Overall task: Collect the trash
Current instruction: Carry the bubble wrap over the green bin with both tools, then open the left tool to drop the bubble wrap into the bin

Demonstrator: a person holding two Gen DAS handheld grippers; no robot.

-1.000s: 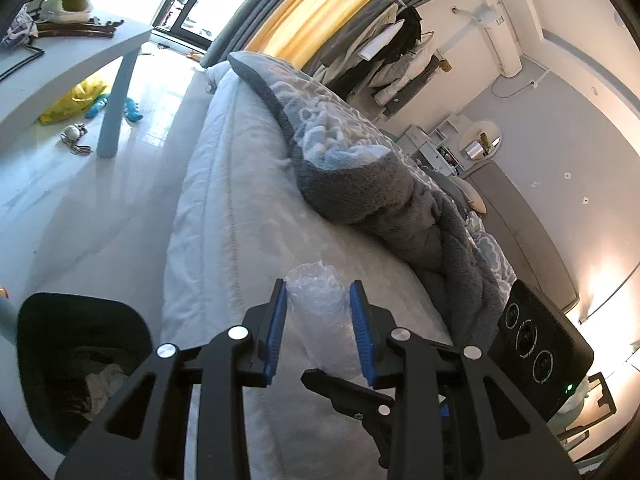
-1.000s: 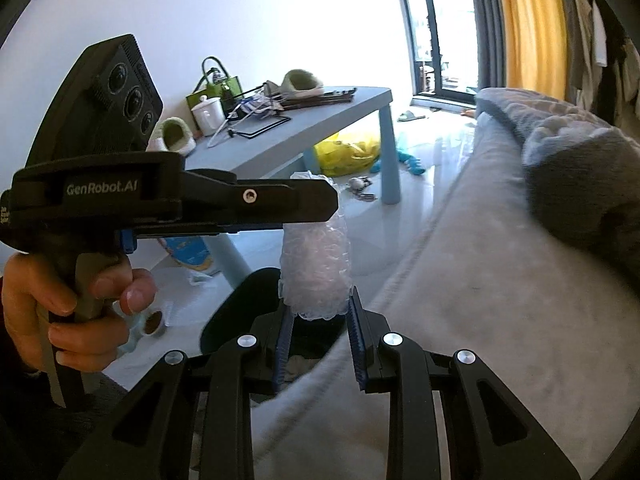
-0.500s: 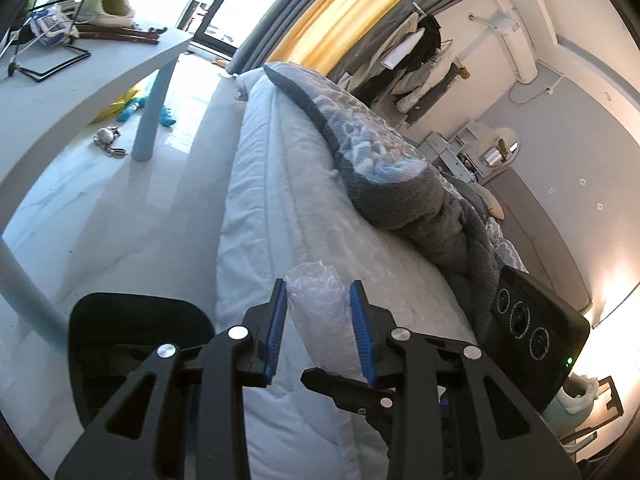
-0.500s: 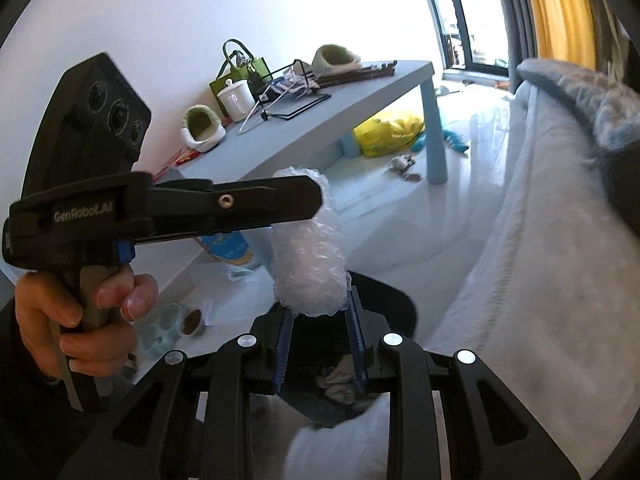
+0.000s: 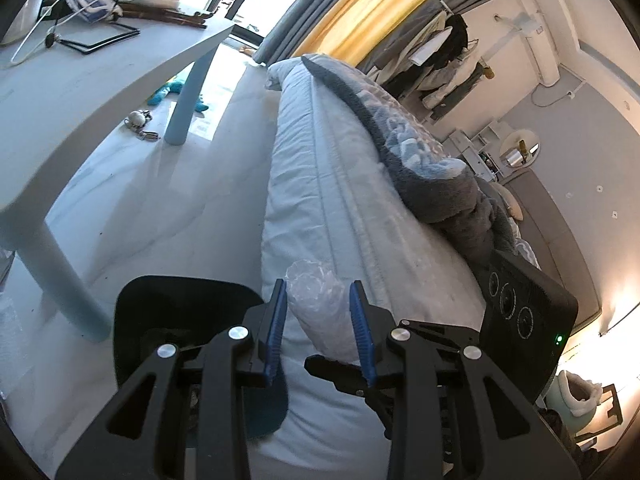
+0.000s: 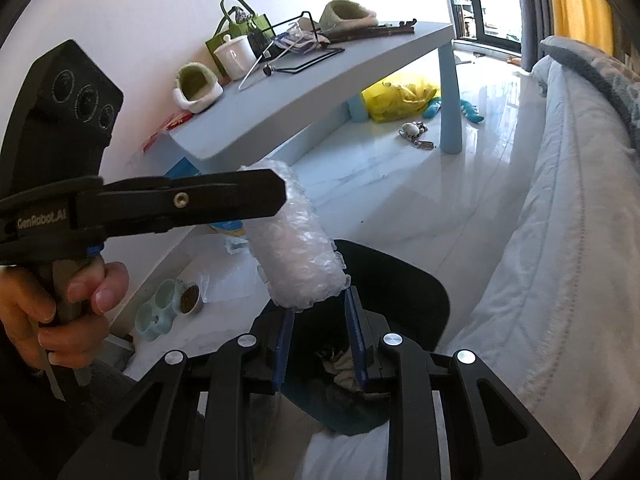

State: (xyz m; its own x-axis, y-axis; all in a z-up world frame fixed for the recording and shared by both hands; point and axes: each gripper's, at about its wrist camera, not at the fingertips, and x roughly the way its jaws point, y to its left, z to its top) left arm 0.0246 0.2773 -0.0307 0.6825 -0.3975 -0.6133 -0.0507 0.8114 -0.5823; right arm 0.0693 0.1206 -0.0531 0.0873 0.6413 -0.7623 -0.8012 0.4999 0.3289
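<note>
The left gripper (image 5: 318, 328) clamps a bubble-wrap roll (image 6: 296, 252) between its blue pads (image 5: 275, 332). The roll hangs over the near rim of the black bin (image 6: 404, 280), which stands on the floor between the bed (image 5: 332, 184) and the blue table (image 6: 320, 80). A second ago the bin sat further off to the left; it has since come under the roll. The right gripper (image 6: 320, 336) is parted and holds nothing, the roll's end just above its tips.
</note>
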